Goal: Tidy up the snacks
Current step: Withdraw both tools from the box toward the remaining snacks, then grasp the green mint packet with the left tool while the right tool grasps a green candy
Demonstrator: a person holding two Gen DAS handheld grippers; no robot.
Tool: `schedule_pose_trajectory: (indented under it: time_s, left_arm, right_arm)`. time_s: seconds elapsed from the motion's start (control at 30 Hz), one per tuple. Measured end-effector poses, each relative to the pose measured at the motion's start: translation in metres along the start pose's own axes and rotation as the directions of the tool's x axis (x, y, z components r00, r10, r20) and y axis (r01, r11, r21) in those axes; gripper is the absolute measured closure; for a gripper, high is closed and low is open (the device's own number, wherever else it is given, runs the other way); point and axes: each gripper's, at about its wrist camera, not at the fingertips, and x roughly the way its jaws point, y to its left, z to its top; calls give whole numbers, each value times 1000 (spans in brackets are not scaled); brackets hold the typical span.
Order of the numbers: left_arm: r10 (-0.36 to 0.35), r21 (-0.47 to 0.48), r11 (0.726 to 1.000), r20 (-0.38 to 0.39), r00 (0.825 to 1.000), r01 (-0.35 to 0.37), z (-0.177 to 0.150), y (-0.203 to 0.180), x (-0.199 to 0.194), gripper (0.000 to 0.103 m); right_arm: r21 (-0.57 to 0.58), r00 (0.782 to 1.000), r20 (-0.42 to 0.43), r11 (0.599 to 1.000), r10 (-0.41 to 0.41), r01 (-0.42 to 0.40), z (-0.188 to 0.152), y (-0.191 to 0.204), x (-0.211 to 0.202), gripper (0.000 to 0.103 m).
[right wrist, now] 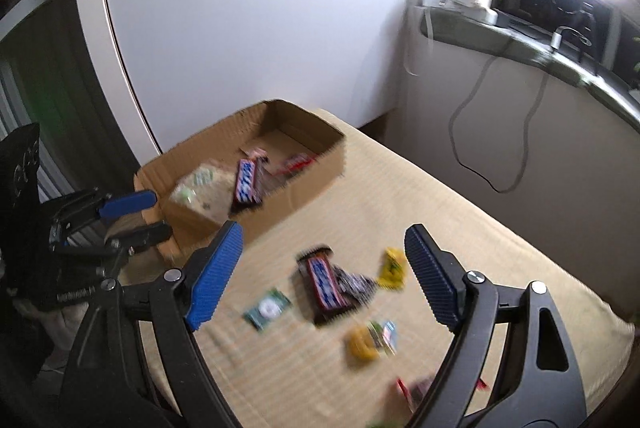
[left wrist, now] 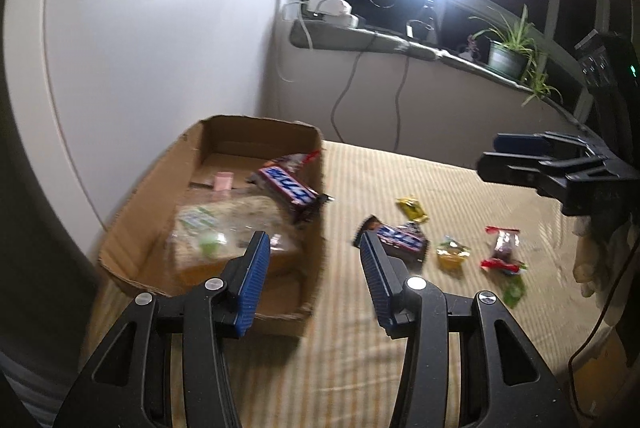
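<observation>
Blue ribbed pads line both grippers, and each pair of jaws stands spread with nothing between them. The right gripper [right wrist: 322, 270] hangs just above a chocolate bar [right wrist: 326, 286] lying on the striped cloth [right wrist: 460, 211], with small wrapped sweets [right wrist: 392, 266] scattered beside it. A clean pick probably means coming down across the bar's narrow width, clear of the sweets. The left gripper [left wrist: 314, 274] hovers at the near corner of the cardboard box [left wrist: 140, 211], where another bar [left wrist: 290, 189] and a clear bag [left wrist: 224, 228] already lie. The box's low wall faces the bar, with bare cloth between; a white panel [right wrist: 248, 27] closes off the far side.
</observation>
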Motion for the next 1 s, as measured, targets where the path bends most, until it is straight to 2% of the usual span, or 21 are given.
schedule_pose_trajectory:
  time_s: [0.27,0.5,0.8,1.0]
  left_arm:
    - [-69,41,997,-42,997,71,-13,-36,10,57]
    - [-112,47,992,-104,988,117,-28,-56,27,59]
    - [-101,40,993,-165,981,109,-41,-63,49,60]
    - [-66,67,995,-185,981,79,-42,-67,61,60]
  right_arm:
    - [61,997,-27,996,-68,70,-50,-32,-34,17]
    - [128,995,-63,988,-75,83,-100,-48,-50,17]
    - [234,988,-141,968,-61,93,-164,-54,-45,18]
    - [263,983,-175,959,-57,103,-179,-57,-29,18]
